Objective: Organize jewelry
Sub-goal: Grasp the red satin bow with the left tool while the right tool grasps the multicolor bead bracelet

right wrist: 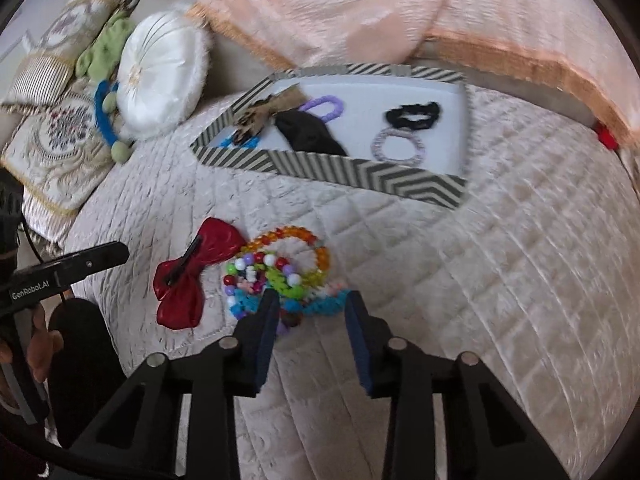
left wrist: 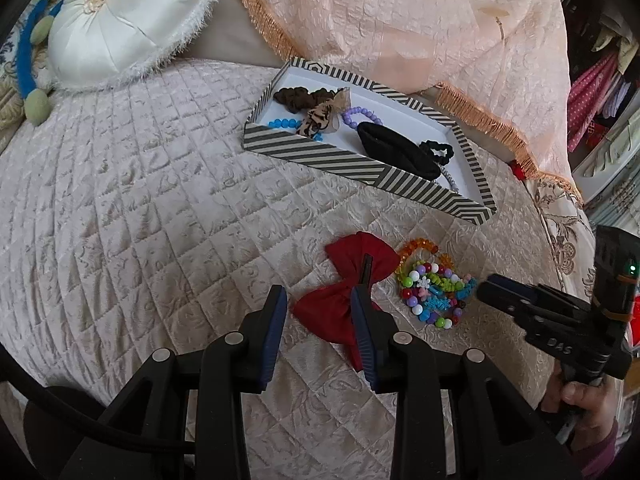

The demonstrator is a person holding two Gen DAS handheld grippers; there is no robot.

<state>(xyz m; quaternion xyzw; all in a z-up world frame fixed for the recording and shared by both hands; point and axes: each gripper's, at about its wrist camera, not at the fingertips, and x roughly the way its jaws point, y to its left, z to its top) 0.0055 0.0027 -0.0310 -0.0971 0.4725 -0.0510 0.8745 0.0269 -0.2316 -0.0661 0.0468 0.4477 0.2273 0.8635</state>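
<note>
Between the spread tips of the right claw (right wrist: 312,300), on the quilted cream bedspread (right wrist: 500,280), lies a tangled heap of multicoloured bead bracelets (right wrist: 280,270); the claw's jaws stand well apart and grip nothing, with the nearest turquoise beads right at the tips, though blur hides whether they touch. Just left of that heap, and directly ahead of the left claw (left wrist: 318,294), rests a red fabric bow hair clip (left wrist: 352,280) with a black clip bar across its middle. The left claw is also open and empty; its right finger overlaps the bow in the left wrist view, and contact cannot be told.

Farther ahead of both claws sits a shallow rectangular box with black-and-white striped walls (left wrist: 304,152) and a white floor. Inside it are a brown scrunchie (left wrist: 296,98), a leopard-print bow (left wrist: 320,114), a blue bead bracelet (left wrist: 286,124), a purple bead bracelet (left wrist: 360,114), a wide black hair band (left wrist: 394,148), a small black scrunchie (right wrist: 414,114) and a pale lilac coiled ring (right wrist: 398,146).

Beyond the box drapes a peach blanket with orange fringe (left wrist: 400,20). Far ahead and left of the left claw leans a round white satin cushion (left wrist: 128,16).
</note>
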